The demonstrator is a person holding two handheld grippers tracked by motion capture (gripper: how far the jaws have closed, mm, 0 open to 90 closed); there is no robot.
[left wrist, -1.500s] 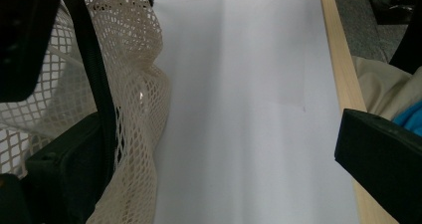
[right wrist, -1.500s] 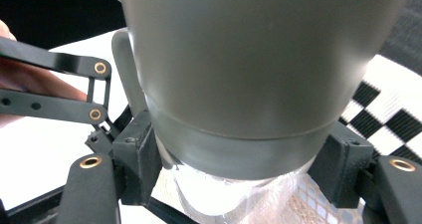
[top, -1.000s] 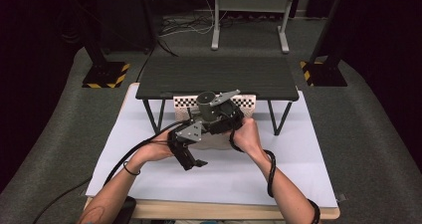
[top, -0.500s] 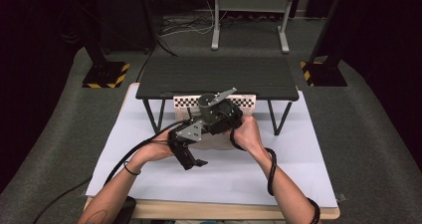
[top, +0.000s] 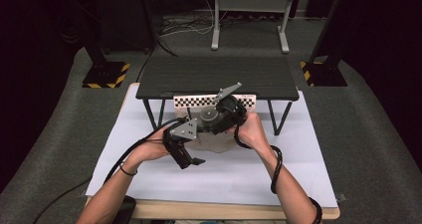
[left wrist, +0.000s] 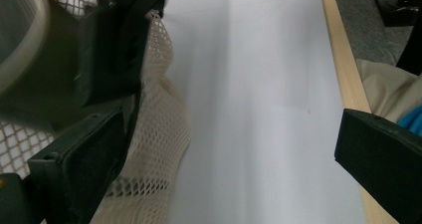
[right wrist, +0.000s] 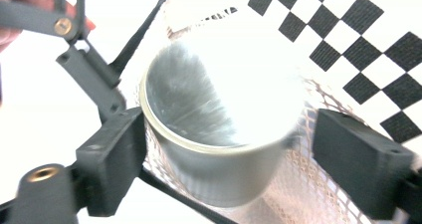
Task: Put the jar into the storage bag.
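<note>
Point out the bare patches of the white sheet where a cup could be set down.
Bare: the white paper sheet between the forearms and near edge, plus its far-left and right margins. Crowded: the middle, with cream mesh bag, grey metal cup and both claws, before the black slatted stand.

The right tongs have just been opening: their jaws now stand apart on either side of the grey cup, which sits between them on the cream mesh bag. One jaw is at the cup's rim; the other is clear of it. In the high view both hands hold much the same places.
</note>
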